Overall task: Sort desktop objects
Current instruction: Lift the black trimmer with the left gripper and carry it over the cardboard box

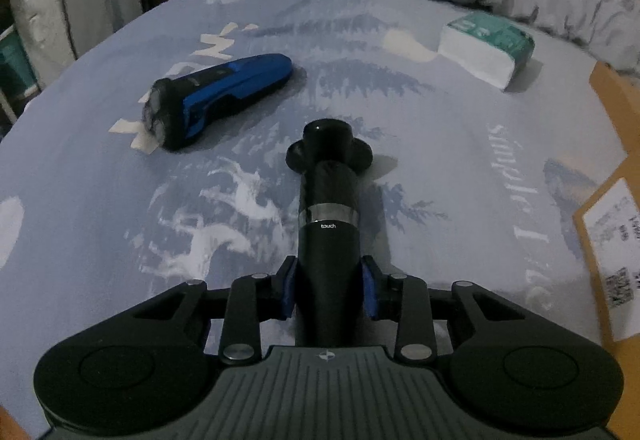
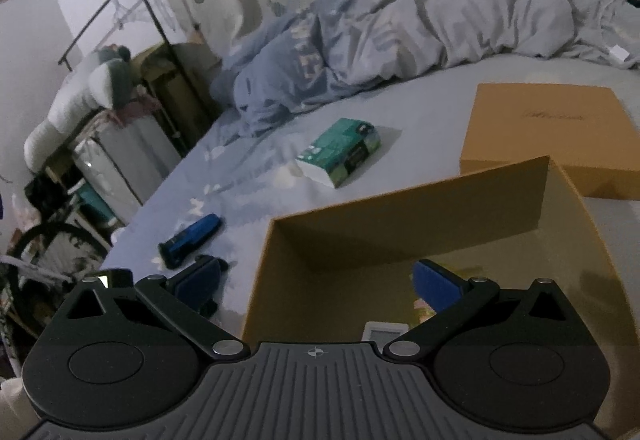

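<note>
My left gripper (image 1: 329,288) is shut on a black cylindrical device (image 1: 326,196) marked "touch". The device points forward, with its wide head over the blue bedsheet (image 1: 460,168). A blue and black electric shaver (image 1: 224,100) lies on the sheet, ahead and to the left. Farther right rests a green and white tissue pack (image 1: 488,44). My right gripper (image 2: 318,282) hangs open over the near left wall of an open cardboard box (image 2: 400,208), holding nothing. A small white item (image 2: 384,330) lies on the box floor. The shaver (image 2: 192,236) and tissue pack (image 2: 340,152) also show in the right wrist view.
A closed brown box lid (image 2: 552,136) lies on the bed behind the open box. A crumpled grey-blue duvet (image 2: 440,24) is heaped along the far side. A clothes rack (image 2: 120,20) and storage clutter stand past the bed's left edge. A labelled box side (image 1: 612,240) borders the left wrist view.
</note>
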Available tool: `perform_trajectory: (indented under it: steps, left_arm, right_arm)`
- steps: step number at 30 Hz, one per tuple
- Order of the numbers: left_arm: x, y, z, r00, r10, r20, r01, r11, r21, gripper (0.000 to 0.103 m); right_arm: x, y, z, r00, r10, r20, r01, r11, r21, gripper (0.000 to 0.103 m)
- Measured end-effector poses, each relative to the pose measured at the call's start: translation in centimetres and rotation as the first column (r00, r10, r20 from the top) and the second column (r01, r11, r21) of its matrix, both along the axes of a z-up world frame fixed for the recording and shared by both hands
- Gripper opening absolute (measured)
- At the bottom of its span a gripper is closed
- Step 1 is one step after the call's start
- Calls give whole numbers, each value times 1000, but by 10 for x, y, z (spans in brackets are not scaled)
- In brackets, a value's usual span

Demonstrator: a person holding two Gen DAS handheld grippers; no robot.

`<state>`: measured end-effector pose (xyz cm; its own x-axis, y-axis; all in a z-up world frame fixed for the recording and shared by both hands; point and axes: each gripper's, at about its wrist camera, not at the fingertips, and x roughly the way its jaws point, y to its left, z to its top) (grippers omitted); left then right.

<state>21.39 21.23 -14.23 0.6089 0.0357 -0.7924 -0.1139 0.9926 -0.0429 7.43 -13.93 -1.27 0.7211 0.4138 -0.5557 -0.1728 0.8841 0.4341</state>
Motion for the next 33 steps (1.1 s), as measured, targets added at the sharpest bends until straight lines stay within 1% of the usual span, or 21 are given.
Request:
perform_trajectory:
  steps: [4, 12, 14, 16, 18, 25, 33]
  left_arm:
    - [-23, 4, 7, 999, 29, 34, -28, 999, -46, 34]
    - [-59, 3, 44, 992, 40, 122, -25, 993, -119, 34]
    - [-64, 0, 51, 990, 35, 140, -18, 992, -124, 34]
    - [-61, -6, 66, 987, 46, 154, -26, 991, -131, 34]
    - [-64, -8, 73, 984, 50, 171, -25, 989, -149, 34]
    - [-71, -25, 107, 969, 7, 249, 39, 983, -180, 34]
    - [-85, -67, 139, 935, -63, 350, 148, 963, -223, 34]
  right_arm:
    - [-6, -13, 8, 1000, -19, 5, 19, 1000, 8, 103]
    - [-16, -29, 16, 999, -40, 15, 40, 998, 44, 103]
    - [-18, -32, 18, 999, -43, 18, 42, 998, 49, 103]
    - [-21, -34, 19, 999, -46, 21, 44, 998, 53, 103]
    - [-23, -36, 21, 999, -48, 24, 47, 997, 58, 103]
    - [-31, -45, 26, 998, -57, 35, 55, 996, 74, 103]
    - [-40, -54, 32, 997, -68, 47, 63, 994, 93, 103]
